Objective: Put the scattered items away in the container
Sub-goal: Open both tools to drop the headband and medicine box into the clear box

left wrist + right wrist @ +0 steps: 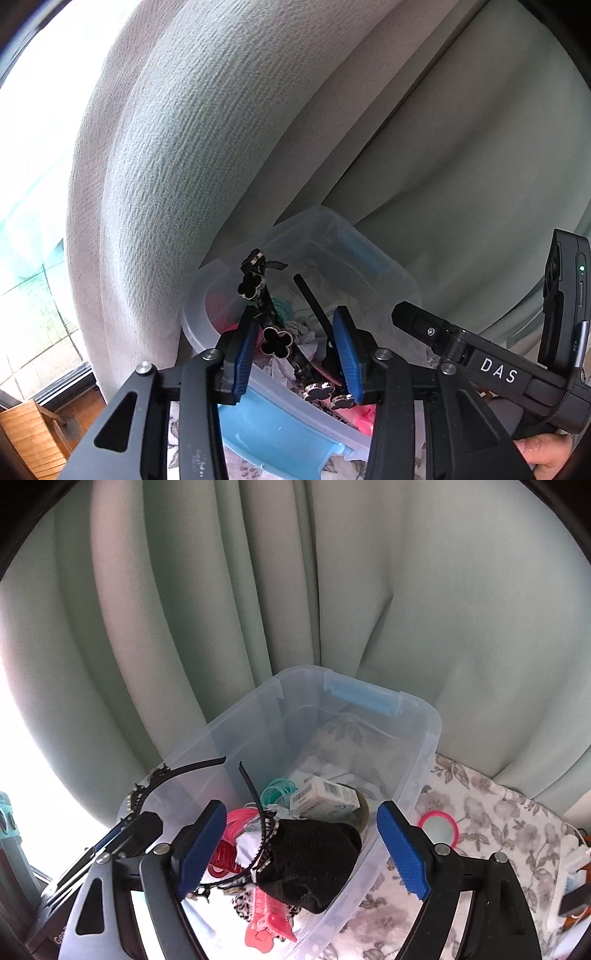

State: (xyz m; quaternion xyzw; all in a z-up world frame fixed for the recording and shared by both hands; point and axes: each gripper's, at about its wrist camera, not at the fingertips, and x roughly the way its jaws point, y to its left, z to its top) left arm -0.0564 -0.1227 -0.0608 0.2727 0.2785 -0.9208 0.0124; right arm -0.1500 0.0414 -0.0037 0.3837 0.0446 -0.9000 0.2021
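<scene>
A clear plastic container (424, 738) with blue handles stands on a floral cloth and holds hair items, a small box (325, 797) and a black fabric piece (317, 856). My left gripper (295, 350) is open over the container (399, 280). A black headband with clover charms (277, 341) lies between its blue pads (347, 347), one end up. The headband (184, 771) arches over the container's near left rim in the right wrist view. My right gripper (301, 849) is open and empty, over the container's near end.
A pink round mirror (439, 829) lies on the floral cloth (498, 812) right of the container. Pale green curtains (258, 590) hang close behind. A white textured curtain (166, 166) and a window are at the left. More small items sit at the far right edge (572, 878).
</scene>
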